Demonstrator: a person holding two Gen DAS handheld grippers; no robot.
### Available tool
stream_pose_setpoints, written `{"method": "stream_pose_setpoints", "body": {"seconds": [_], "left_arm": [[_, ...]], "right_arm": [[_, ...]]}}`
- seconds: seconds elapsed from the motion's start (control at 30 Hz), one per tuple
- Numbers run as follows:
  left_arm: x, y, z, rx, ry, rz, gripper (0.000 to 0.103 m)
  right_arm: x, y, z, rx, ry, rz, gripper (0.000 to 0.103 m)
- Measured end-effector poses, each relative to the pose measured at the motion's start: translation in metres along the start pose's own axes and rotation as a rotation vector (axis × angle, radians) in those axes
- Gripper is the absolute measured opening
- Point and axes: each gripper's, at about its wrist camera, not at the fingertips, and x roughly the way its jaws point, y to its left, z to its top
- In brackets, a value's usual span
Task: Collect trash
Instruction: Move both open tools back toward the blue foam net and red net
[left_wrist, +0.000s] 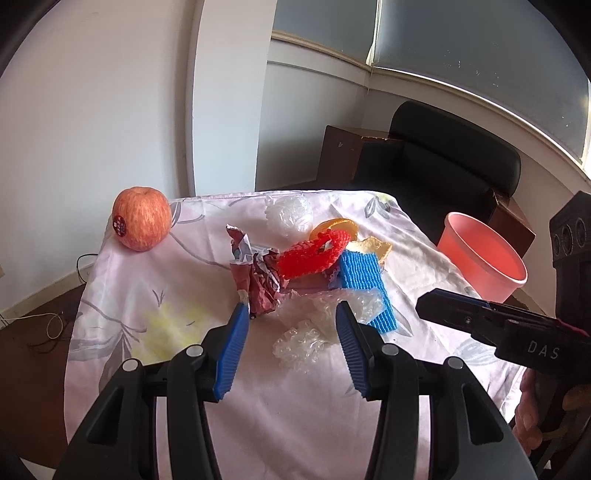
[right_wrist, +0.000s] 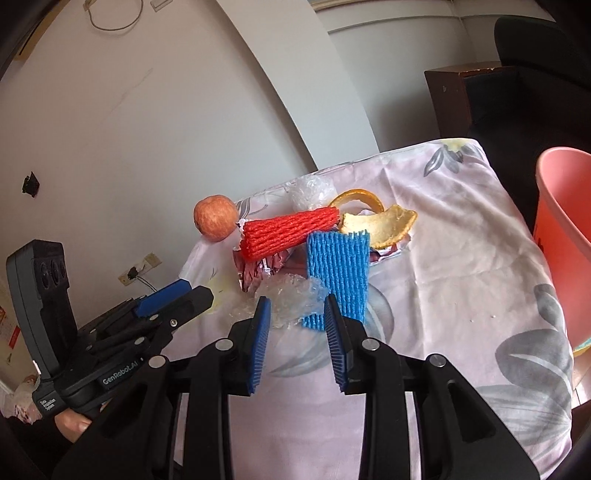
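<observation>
At table centre your trash pile holds one red foam net (right_wrist: 291, 234), one blue foam net (right_wrist: 338, 273), two peel pieces (right_wrist: 384, 225) and one foil wrapper (left_wrist: 258, 280); one apple (left_wrist: 142, 218) sits at ten o'clock, one pink bin (left_wrist: 484, 258) at three. Your left gripper (left_wrist: 291, 314) and right gripper (right_wrist: 297, 308) both tilt down over the clear plastic (right_wrist: 291, 295), jaws spread, pinching nothing.

tablecloth (left_wrist: 184, 288): matt cloth | bucket (left_wrist: 480, 258): smooth plastic | wrapper (left_wrist: 258, 280): crinkled foil

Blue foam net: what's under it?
The blue foam net lies partly over crumpled clear plastic film at its near end and a maroon foil wrapper at its far end. Anything else beneath is covered.
</observation>
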Motion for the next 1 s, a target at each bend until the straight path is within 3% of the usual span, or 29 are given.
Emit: {"method": "stream_pose_setpoints", "body": {"seconds": [0.07, 0.37, 0.67, 0.8, 1.0], "left_arm": [[0.0, 0.003, -0.001, -0.006, 0.0, 0.001, 0.048], [0.003, 0.016, 0.001, -0.021, -0.001, 0.0, 0.048], [0.006, 0.014, 0.009, -0.017, -0.014, -0.026, 0.048], [0.006, 0.005, 0.018, 0.013, -0.029, -0.051, 0.048], [0.011, -0.017, 0.033, 0.088, -0.054, -0.067, 0.048]], "right_arm": [[0.009, 0.003, 0.006, -0.011, 0.002, 0.007, 0.043], [0.053, 0.011, 0.013, -0.062, 0.079, -0.009, 0.043], [0.055, 0.007, -0.002, -0.092, 0.103, -0.026, 0.043], [0.055, 0.009, -0.007, -0.124, 0.117, -0.028, 0.03], [0.044, 0.01, -0.009, -0.127, 0.101, -0.012, 0.021]]}}
